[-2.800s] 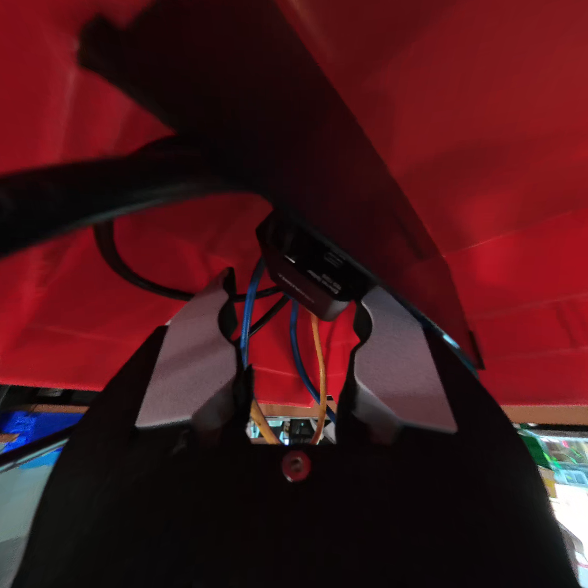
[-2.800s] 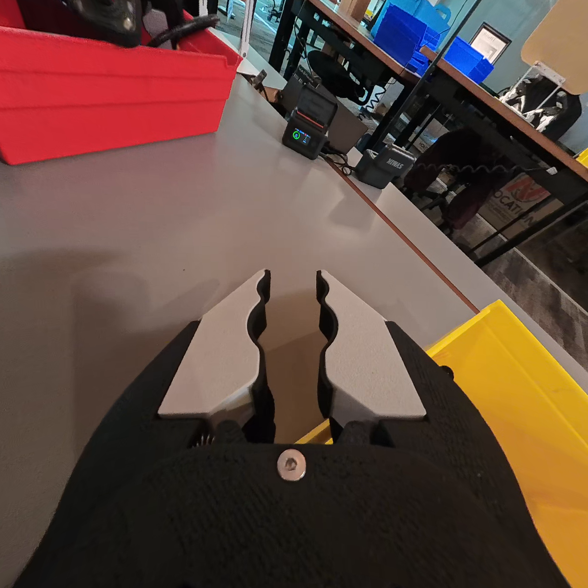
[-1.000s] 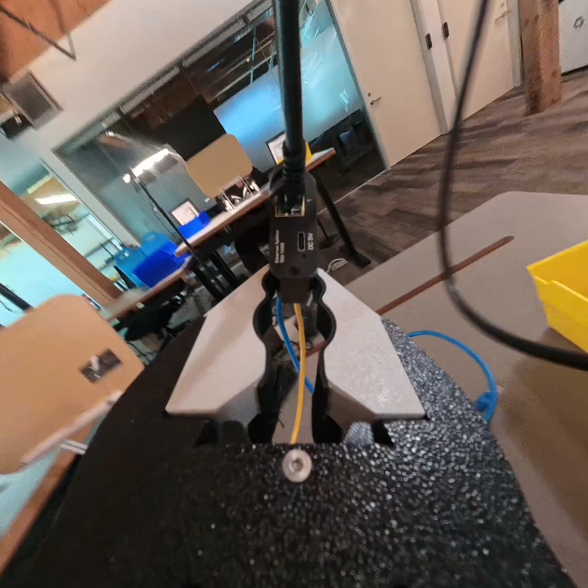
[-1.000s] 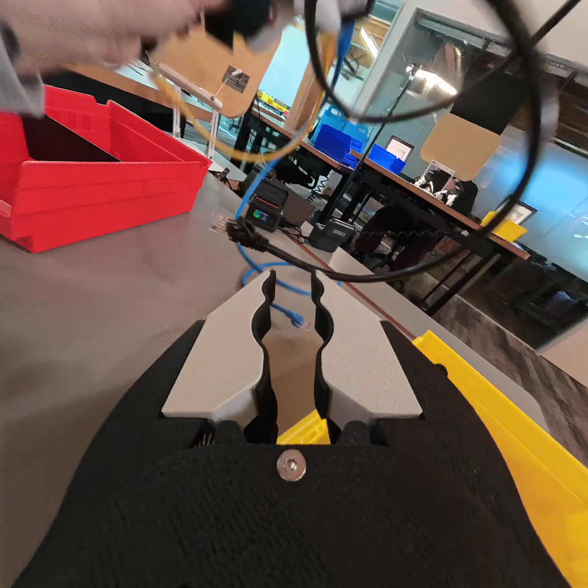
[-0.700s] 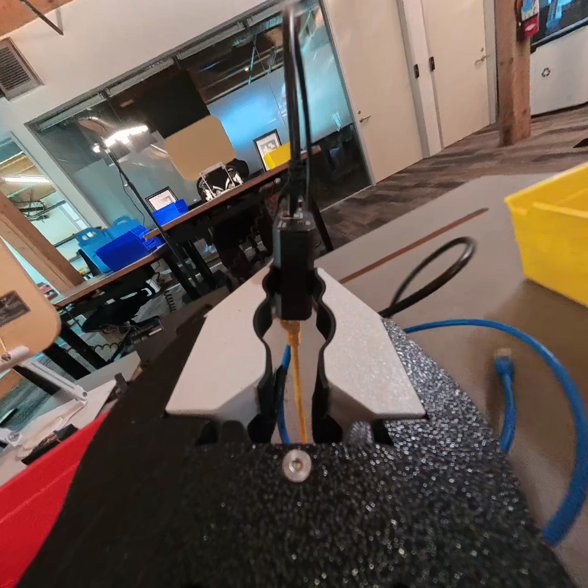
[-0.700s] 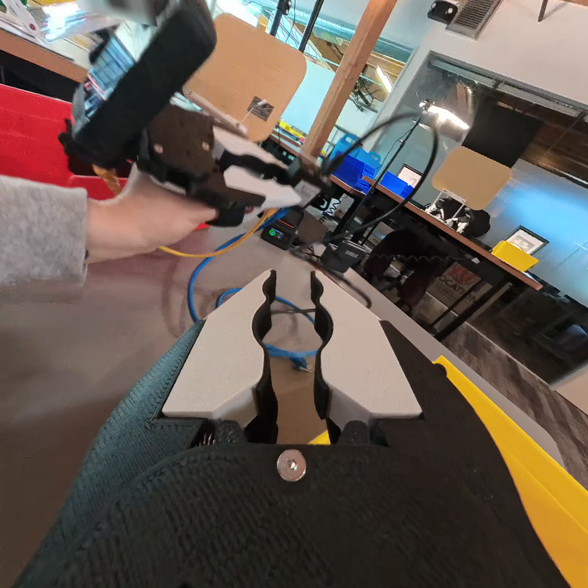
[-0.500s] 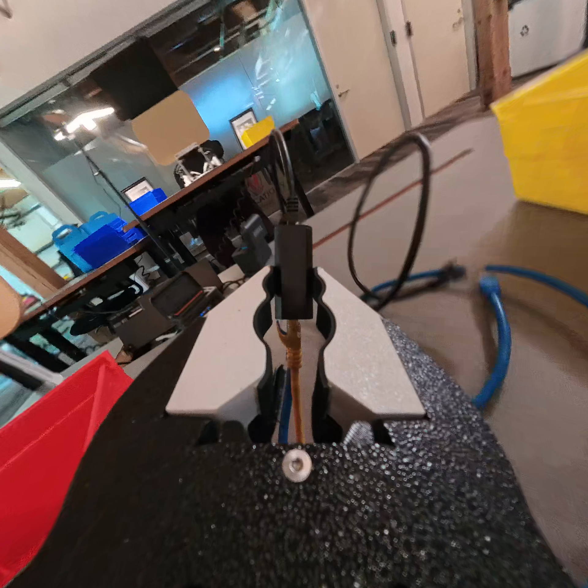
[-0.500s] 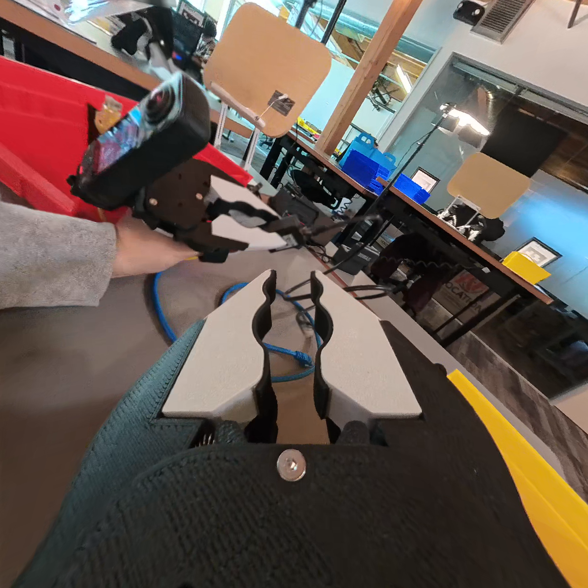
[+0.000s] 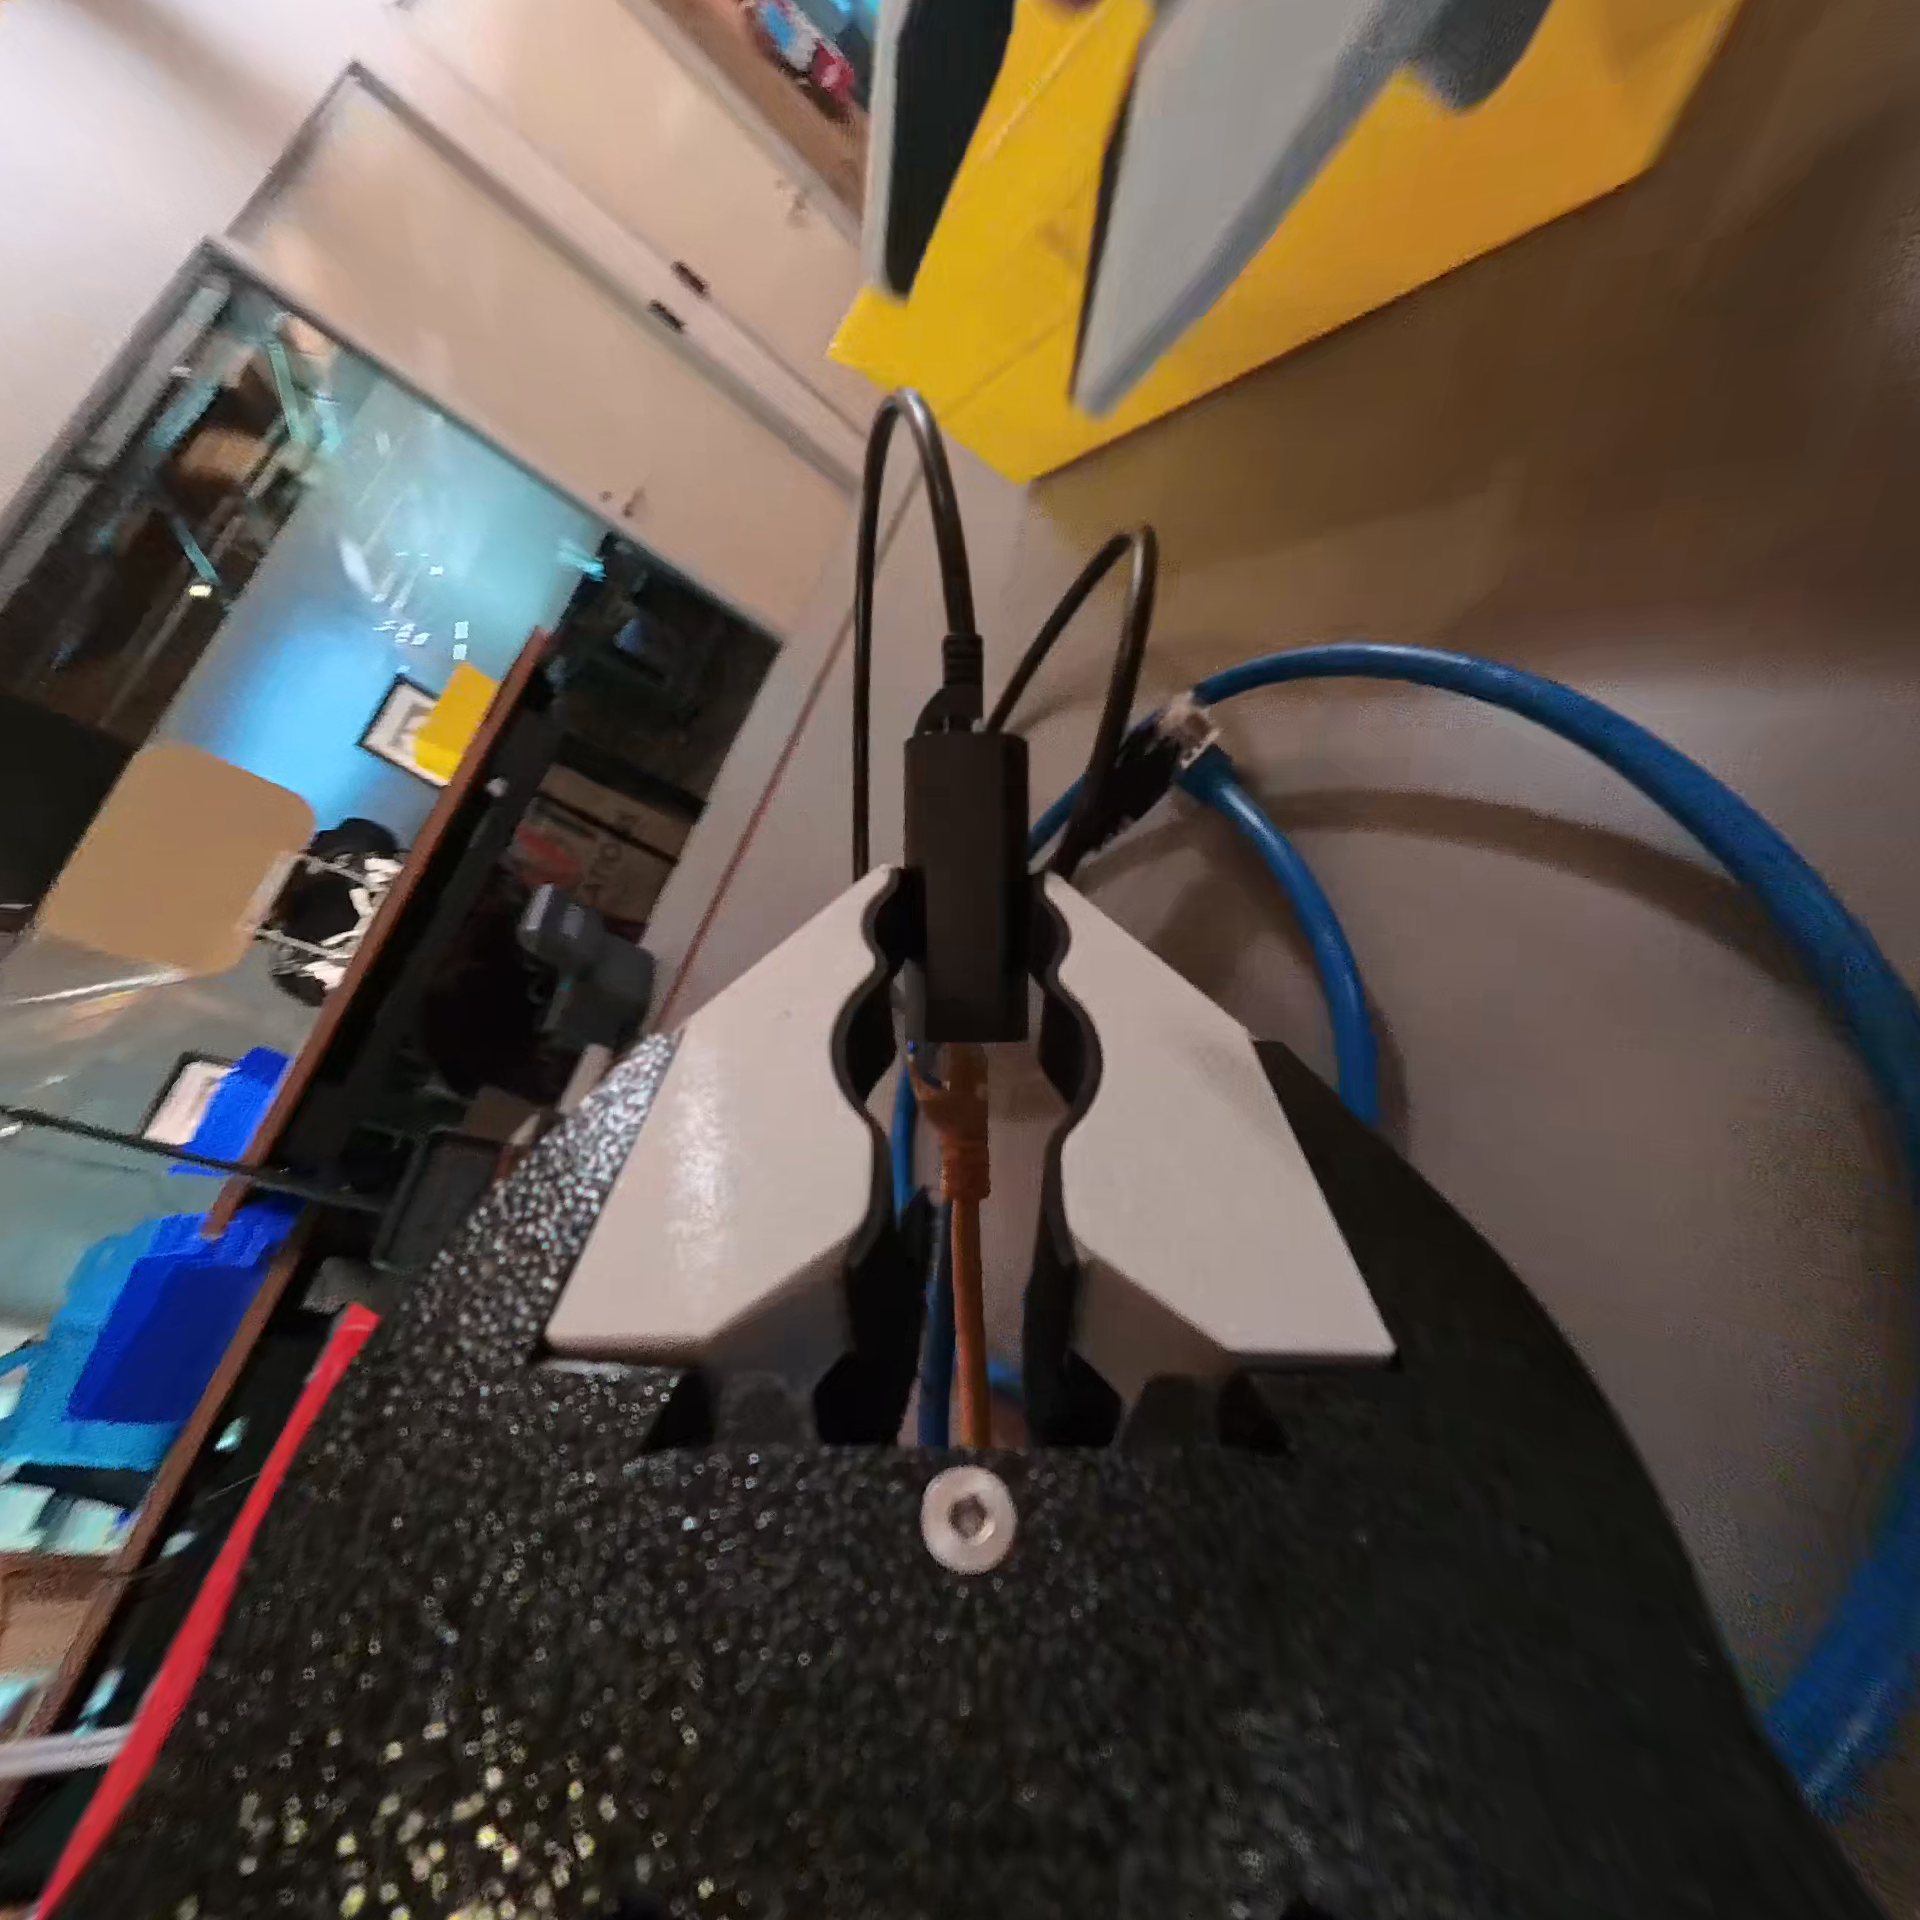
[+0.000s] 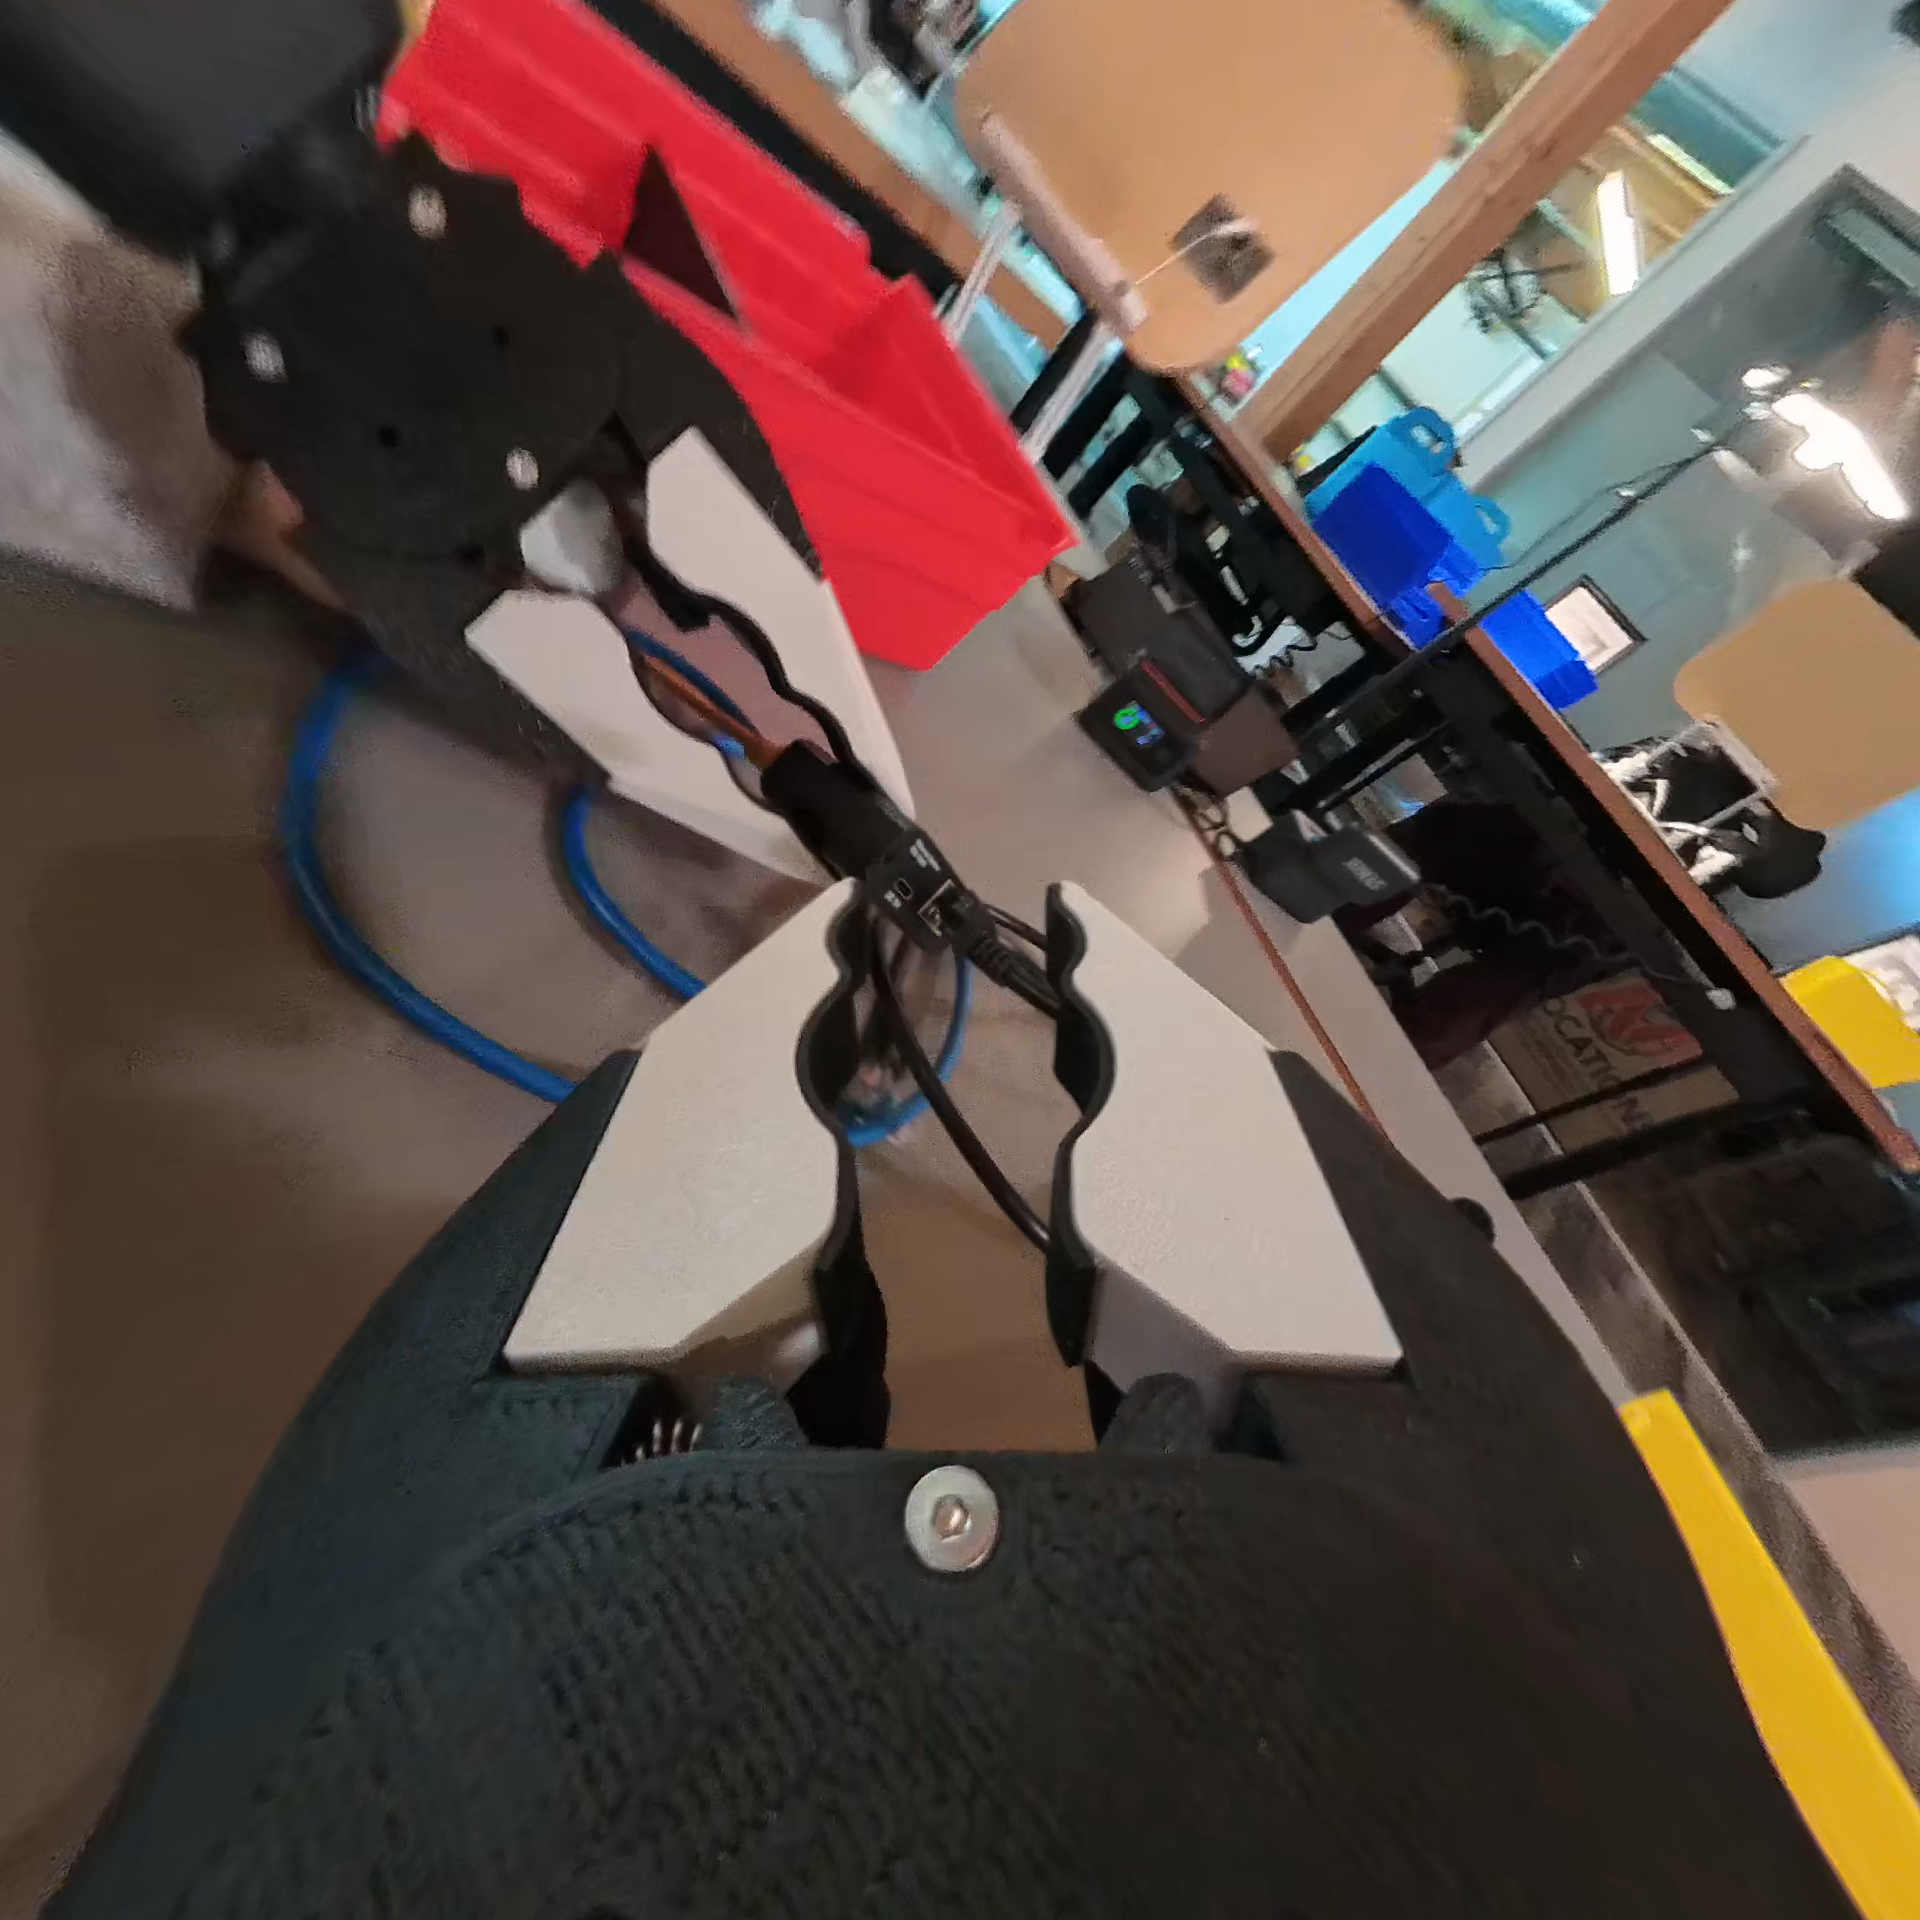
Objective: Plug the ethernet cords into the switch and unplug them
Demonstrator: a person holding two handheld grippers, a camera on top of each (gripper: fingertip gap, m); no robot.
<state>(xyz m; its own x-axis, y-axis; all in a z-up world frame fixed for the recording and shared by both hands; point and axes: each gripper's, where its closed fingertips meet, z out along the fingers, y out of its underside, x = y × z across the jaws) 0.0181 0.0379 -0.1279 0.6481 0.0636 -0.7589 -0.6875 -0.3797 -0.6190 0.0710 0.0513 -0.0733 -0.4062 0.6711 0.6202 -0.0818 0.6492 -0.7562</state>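
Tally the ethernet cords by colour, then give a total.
Black cord: 1
Blue cord: 1
Orange cord: 1
Total: 3

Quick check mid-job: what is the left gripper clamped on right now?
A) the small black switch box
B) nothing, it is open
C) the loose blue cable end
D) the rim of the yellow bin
A: the left gripper is shut on the small black switch box, with an orange cord running back between its fingers.
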